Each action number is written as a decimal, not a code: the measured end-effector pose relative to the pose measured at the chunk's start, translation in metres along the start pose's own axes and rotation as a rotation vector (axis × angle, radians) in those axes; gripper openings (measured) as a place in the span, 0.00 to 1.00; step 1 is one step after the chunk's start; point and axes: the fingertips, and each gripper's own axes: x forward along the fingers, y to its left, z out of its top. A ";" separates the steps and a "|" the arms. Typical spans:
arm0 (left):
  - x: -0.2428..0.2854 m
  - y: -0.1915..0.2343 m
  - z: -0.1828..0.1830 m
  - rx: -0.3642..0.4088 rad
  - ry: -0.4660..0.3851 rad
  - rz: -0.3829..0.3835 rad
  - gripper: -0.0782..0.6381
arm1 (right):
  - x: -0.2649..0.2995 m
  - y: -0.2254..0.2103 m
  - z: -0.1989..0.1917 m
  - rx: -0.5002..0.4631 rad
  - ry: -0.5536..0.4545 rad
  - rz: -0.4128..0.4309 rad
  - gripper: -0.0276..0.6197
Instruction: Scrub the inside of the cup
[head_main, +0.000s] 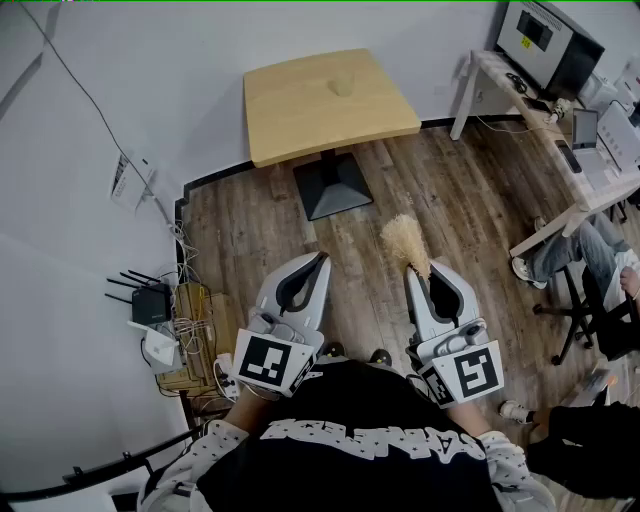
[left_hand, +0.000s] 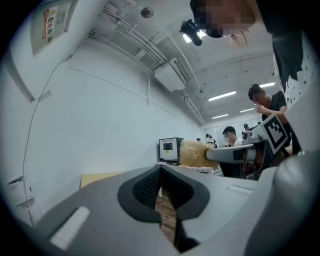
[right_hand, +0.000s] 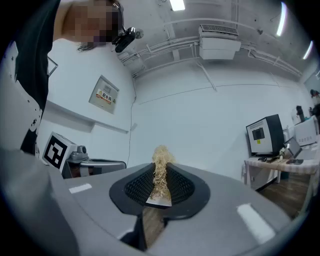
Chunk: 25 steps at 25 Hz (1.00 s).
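The left gripper (head_main: 318, 260) is pointing level with its jaws pressed together on nothing. Just beside it, the right gripper (head_main: 422, 275) is clamping a straw-coloured scrubber (head_main: 405, 240), and both are hanging over open wooden floor (head_main: 450, 190). Ahead, a small table (head_main: 300, 120) is carrying a pale thing (head_main: 342, 85) too faint to call the cup, while a router (head_main: 150, 300) with cables is crowding the left edge and a desk (head_main: 492, 70) and a seated person (head_main: 575, 250) are closing in the right.

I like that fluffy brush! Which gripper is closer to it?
Right. The right gripper clamps the brush between its jaws; the left gripper sits apart, off to the brush's left.
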 end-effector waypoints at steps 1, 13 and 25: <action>0.000 0.001 0.000 0.000 0.000 0.000 0.11 | 0.000 0.000 0.000 0.003 -0.002 -0.001 0.16; 0.007 -0.008 -0.001 0.001 0.009 -0.004 0.11 | -0.004 -0.011 -0.002 0.044 -0.014 -0.003 0.16; 0.029 -0.049 -0.002 -0.007 0.020 -0.015 0.11 | -0.034 -0.045 -0.005 0.045 0.003 -0.013 0.17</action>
